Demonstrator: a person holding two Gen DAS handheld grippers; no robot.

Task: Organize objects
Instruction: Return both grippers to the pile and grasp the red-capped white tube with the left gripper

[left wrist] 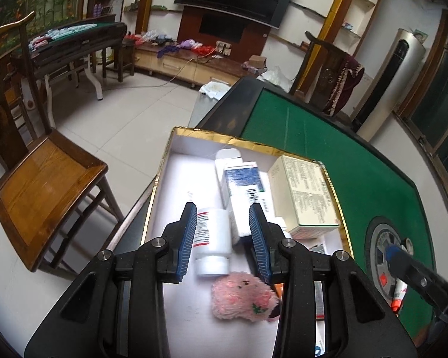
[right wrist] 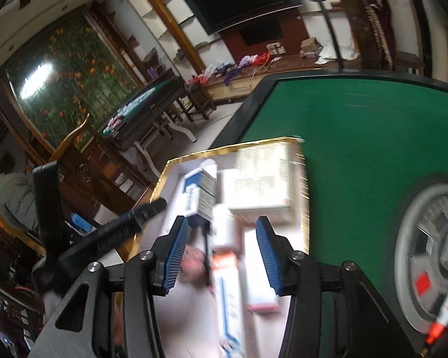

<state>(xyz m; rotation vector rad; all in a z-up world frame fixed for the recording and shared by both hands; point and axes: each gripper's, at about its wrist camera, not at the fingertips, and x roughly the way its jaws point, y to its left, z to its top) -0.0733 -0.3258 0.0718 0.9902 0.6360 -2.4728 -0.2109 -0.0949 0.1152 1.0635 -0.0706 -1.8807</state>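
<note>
Two grippers hang over a gold-rimmed box (left wrist: pixel 161 176) on the green table (left wrist: pixel 328 155).

From large to small: the box sits at the table's left edge and holds a beige carton (left wrist: pixel 304 194), a blue-and-white carton (left wrist: pixel 242 185), a white bottle (left wrist: pixel 212 238) lying on its side and a pink fluffy toy (left wrist: pixel 242 298) — all close together. The left gripper (left wrist: pixel 224 238) is spread wide above the bottle, holding nothing; the right gripper (right wrist: pixel 224 250) is also spread, empty, in a blurred view. A small tube (right wrist: pixel 446 307) lies apart on the table's grey centre disc (right wrist: pixel 427 256).
</note>
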